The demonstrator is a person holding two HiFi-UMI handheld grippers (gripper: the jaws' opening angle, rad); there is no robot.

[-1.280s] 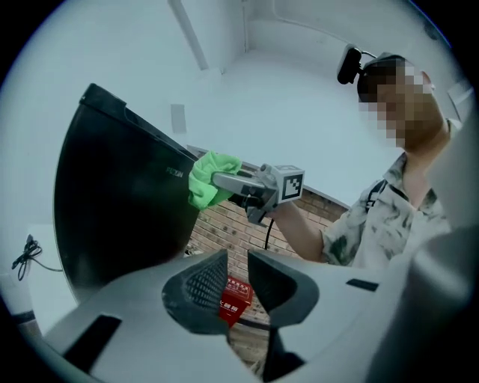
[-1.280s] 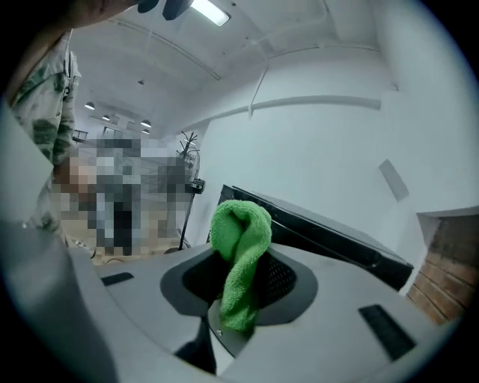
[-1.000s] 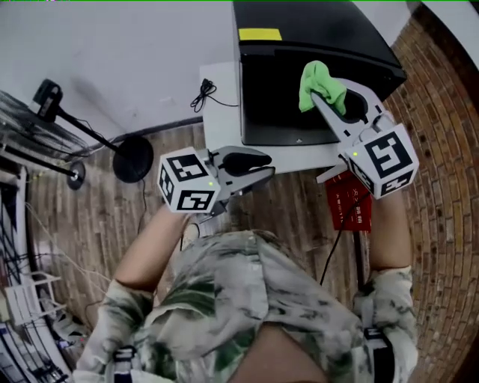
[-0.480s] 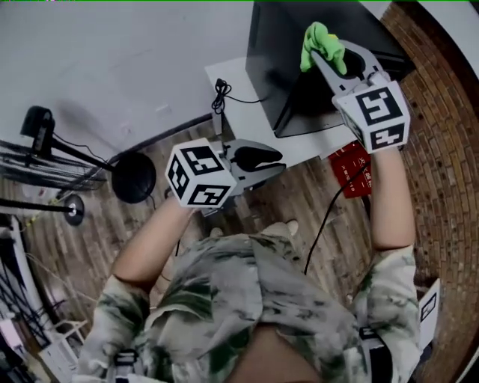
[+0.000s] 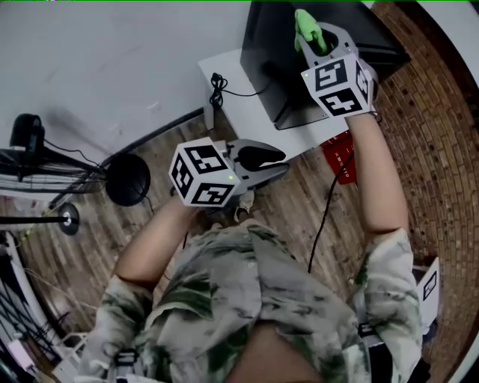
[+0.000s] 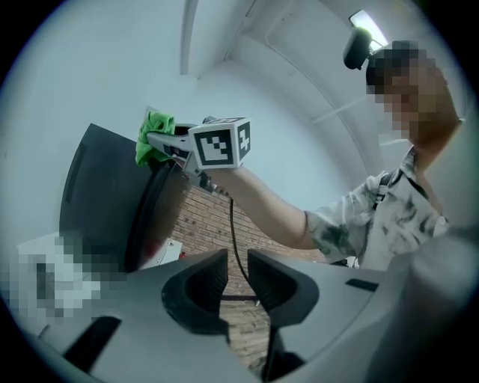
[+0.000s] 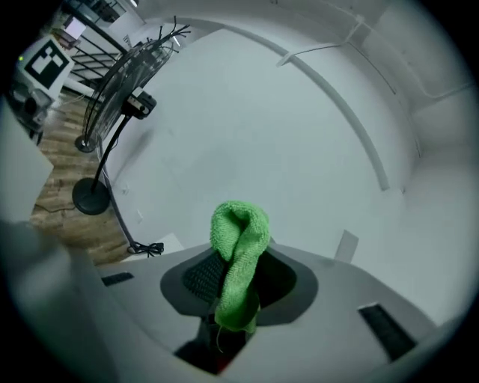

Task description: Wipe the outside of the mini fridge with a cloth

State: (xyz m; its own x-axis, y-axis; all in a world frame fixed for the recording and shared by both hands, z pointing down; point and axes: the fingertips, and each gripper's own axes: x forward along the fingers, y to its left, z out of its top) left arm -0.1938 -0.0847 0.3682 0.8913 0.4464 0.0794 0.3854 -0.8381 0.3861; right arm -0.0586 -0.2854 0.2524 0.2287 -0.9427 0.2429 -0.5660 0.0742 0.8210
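Note:
The black mini fridge [image 5: 281, 67] stands on a low white platform at the top of the head view; in the left gripper view the fridge [image 6: 97, 202] shows side-on. My right gripper [image 5: 310, 34] is raised at the fridge's upper edge, shut on a green cloth [image 5: 305, 22]. In the right gripper view the cloth [image 7: 239, 254] stands folded between the jaws of that gripper [image 7: 239, 280], facing the white wall. The left gripper view shows the cloth [image 6: 153, 135] against the fridge's top corner. My left gripper [image 5: 281, 163] hovers in front of the platform, jaws nearly together and empty [image 6: 238, 273].
The white platform [image 5: 232, 97] carries a coiled black cable [image 5: 218, 88]. A red object [image 5: 340, 153] lies by the platform's right front. A fan stand's round base [image 5: 127, 179] sits left on the wood floor; the fan [image 7: 127, 71] shows upper left. Brick paving [image 5: 434, 112] runs along the right.
My right gripper has carried the green cloth upward from the fridge's front to its top edge. The left gripper has hardly moved. The head view has shifted slightly.

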